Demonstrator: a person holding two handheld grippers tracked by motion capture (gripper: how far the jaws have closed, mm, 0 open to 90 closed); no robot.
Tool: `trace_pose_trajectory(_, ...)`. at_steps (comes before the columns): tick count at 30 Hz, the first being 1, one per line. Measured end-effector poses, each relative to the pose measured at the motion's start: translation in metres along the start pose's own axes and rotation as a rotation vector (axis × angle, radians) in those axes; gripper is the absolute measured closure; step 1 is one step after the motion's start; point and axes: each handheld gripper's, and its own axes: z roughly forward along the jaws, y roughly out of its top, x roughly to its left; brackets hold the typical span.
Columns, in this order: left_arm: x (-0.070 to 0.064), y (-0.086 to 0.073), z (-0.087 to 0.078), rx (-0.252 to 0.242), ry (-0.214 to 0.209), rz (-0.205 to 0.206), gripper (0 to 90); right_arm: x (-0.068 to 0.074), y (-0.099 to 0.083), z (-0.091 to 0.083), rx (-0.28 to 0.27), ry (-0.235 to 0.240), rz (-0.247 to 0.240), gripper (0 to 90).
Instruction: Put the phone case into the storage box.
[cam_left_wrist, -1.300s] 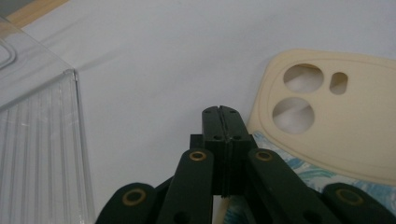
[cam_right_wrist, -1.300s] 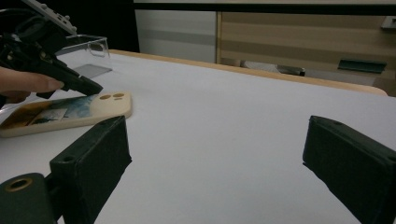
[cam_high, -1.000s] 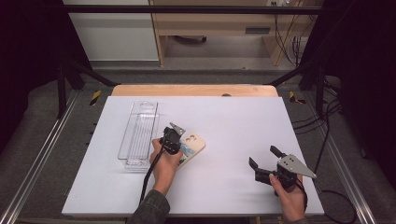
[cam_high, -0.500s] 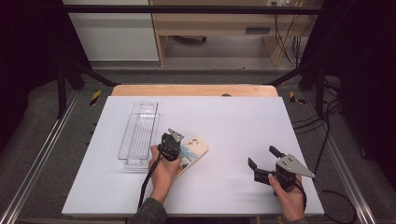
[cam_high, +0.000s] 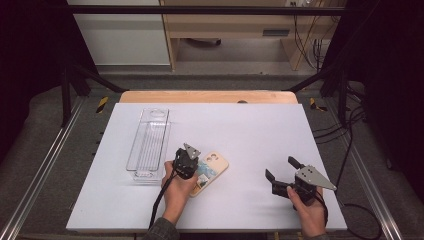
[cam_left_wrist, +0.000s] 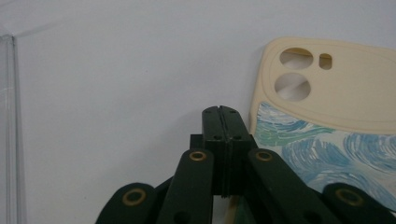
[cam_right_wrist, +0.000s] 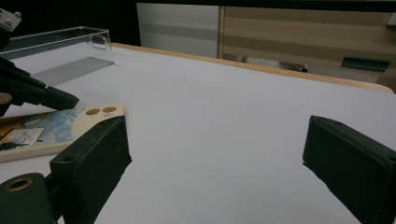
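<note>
— Cream-coloured, with a blue swirled painting on its back: is that the phone case? Where is it lying?

— Yes. It lies flat on the white table, nearer the front edge than the back, a little left of the middle. A clear plastic tray sits just beside it, toward the table's left edge.

— What are the hands doing?

— The left gripper is over the case's left edge, tilted down toward the table, jaws pressed together with nothing between them. In the left gripper view the closed tips sit just beside the case rim. The right gripper waits near the front right corner, well apart from the case, jaws spread wide and empty.

— Which step does that suggest?

— Probably nudging or positioning the case with clenched jaws, not lifting it. Next, the left gripper likely needs to open and straddle the case's edge, or push it toward the tray.
</note>
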Motion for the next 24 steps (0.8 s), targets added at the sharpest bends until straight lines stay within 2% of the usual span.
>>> trace_pose_trajectory(6,-0.007,-0.001,-0.001,-0.010,-0.017,0.012,89.8,0.000,0.000,0.000,0.000,-0.001,-0.005,7.0)
trace_pose_trajectory(9,-0.006,-0.001,-0.001,-0.016,-0.025,0.005,89.7,0.000,0.000,0.000,0.000,-0.006,-0.008,7.0)
trace_pose_trajectory(10,-0.005,-0.001,-0.002,-0.049,-0.037,-0.001,89.6,0.001,0.000,0.000,-0.002,-0.007,-0.009,7.0)
trace_pose_trajectory(11,-0.005,-0.001,-0.002,-0.049,-0.037,-0.001,89.0,0.001,0.000,0.000,-0.002,-0.007,-0.009,7.0)
trace_pose_trajectory(12,-0.002,0.000,-0.007,-0.106,-0.055,-0.002,86.7,0.001,0.000,0.000,0.001,-0.009,-0.015,7.0)
trace_pose_trajectory(13,-0.002,0.000,-0.007,-0.106,-0.055,-0.002,84.4,0.001,0.000,0.000,0.001,-0.009,-0.015,7.0)
trace_pose_trajectory(14,0.000,0.001,-0.014,-0.164,-0.060,0.014,79.9,0.001,0.000,-0.001,0.001,-0.011,-0.020,7.0)
trace_pose_trajectory(15,0.000,0.001,-0.014,-0.164,-0.060,0.014,76.8,0.001,0.000,-0.001,0.001,-0.011,-0.020,7.0)
trace_pose_trajectory(16,0.004,0.002,-0.023,-0.219,-0.074,0.031,70.4,0.001,0.001,-0.001,-0.002,-0.012,-0.018,6.9)
trace_pose_trajectory(17,0.004,0.002,-0.023,-0.219,-0.074,0.031,66.7,0.001,0.001,-0.001,-0.002,-0.012,-0.018,6.9)
trace_pose_trajectory(18,0.008,0.003,-0.033,-0.273,-0.076,0.051,59.8,0.001,0.001,-0.001,-0.008,-0.011,-0.008,6.8)
trace_pose_trajectory(19,0.008,0.003,-0.033,-0.273,-0.076,0.051,54.7,0.001,0.001,-0.001,-0.008,-0.011,-0.008,6.8)
trace_pose_trajectory(20,0.013,0.002,-0.043,-0.322,-0.084,0.047,46.8,0.001,0.001,-0.001,-0.006,-0.015,-0.010,6.7)
trace_pose_trajectory(21,0.013,0.002,-0.043,-0.322,-0.084,0.047,43.2,0.001,0.001,-0.001,-0.006,-0.016,-0.008,6.6)
trace_pose_trajectory(22,0.015,0.001,-0.048,-0.345,-0.086,0.043,39.2,0.000,0.000,-0.001,-0.006,-0.016,-0.004,6.6)
trace_pose_trajectory(23,0.017,0.000,-0.052,-0.367,-0.093,0.037,39.2,0.000,0.000,-0.001,-0.006,-0.016,-0.004,6.6)
trace_pose_trajectory(24,0.019,-0.002,-0.059,-0.406,-0.121,0.025,31.3,0.000,0.000,-0.002,-0.005,-0.021,-0.002,6.5)
